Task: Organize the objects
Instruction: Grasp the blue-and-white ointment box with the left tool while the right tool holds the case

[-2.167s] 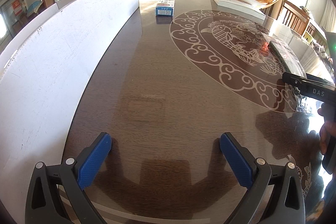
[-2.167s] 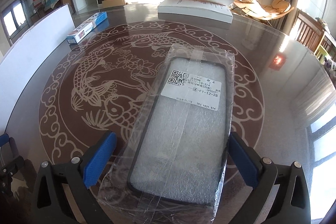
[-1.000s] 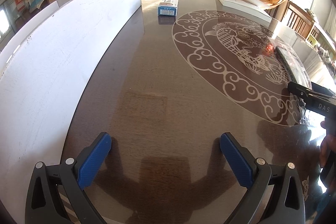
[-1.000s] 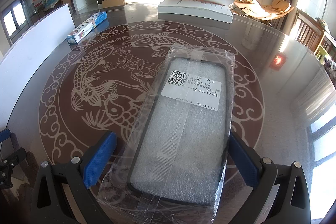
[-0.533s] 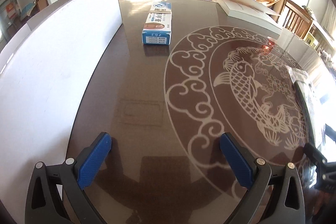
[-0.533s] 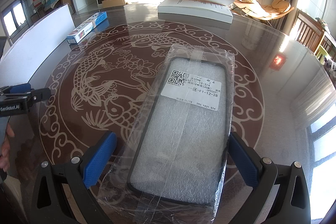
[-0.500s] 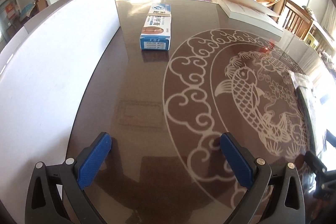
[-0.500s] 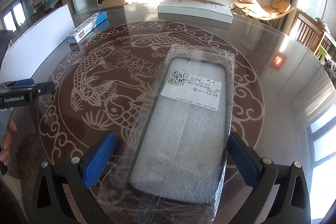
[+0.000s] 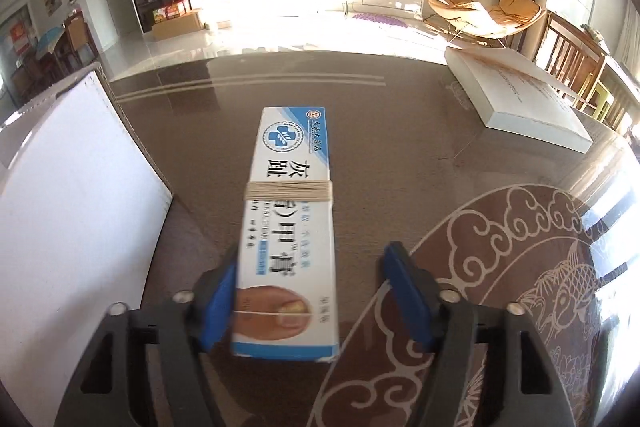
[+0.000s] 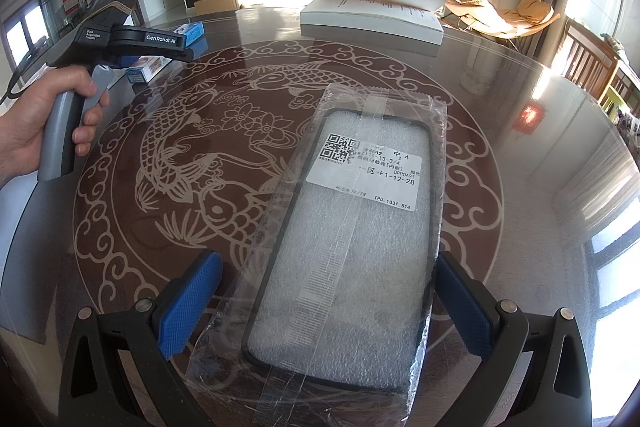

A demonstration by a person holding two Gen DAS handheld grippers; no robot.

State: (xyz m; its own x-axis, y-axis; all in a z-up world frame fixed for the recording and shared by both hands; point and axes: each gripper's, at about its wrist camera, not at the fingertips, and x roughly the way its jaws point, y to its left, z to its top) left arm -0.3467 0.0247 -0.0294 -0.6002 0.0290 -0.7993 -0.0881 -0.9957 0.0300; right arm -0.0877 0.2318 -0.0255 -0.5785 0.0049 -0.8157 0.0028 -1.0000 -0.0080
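The left tongs [image 9: 312, 291] were seen closing around a blue-and-white box [image 9: 290, 223] lying on the surface [image 9: 400, 147]; the left pad touched its side, the right pad stood apart. The right tongs [image 10: 324, 303] were held spread on either side of a phone case in clear wrapping [image 10: 348, 251], not pinching it.
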